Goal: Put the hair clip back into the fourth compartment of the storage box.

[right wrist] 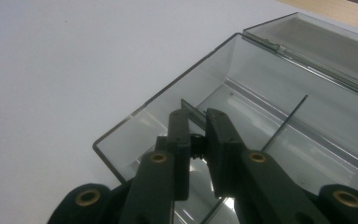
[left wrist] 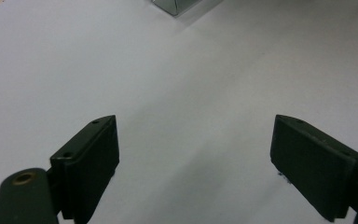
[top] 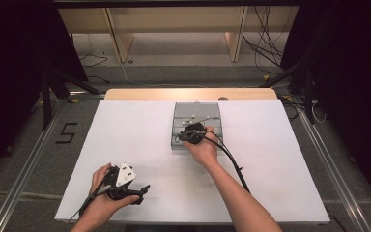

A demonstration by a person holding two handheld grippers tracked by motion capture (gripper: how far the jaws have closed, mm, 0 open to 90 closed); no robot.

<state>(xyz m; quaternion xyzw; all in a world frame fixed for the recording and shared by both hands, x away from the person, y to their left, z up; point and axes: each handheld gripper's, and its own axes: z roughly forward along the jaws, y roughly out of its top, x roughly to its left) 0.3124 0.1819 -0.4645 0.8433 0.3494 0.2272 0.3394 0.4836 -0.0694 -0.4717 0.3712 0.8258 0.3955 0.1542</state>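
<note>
At the left, we rest our left gripper point(top: 125, 186) on the white table point(top: 125, 135), jaws wide apart and empty. At the table's middle our right gripper point(right wrist: 196, 126) is clamped on a thin divider point(right wrist: 193, 112) inside the open clear box point(right wrist: 279, 107); we judge the next move is seating or lifting it straight. Dark surrounds, floor cables point(top: 265, 48) beyond.

Clear smoky-grey plastic box point(top: 196, 124), rectangular, lid point(right wrist: 317, 46) open & laid back flat behind it. Sits mid-table, toward far edge of white tabletop point(top: 125, 140). Thin clear divider point(right wrist: 196, 113) stands upright inside, near the box's near-left corner. Thin dark rod point(right wrist: 284, 122) slants across the interior. Otherwise looks empty.
</note>
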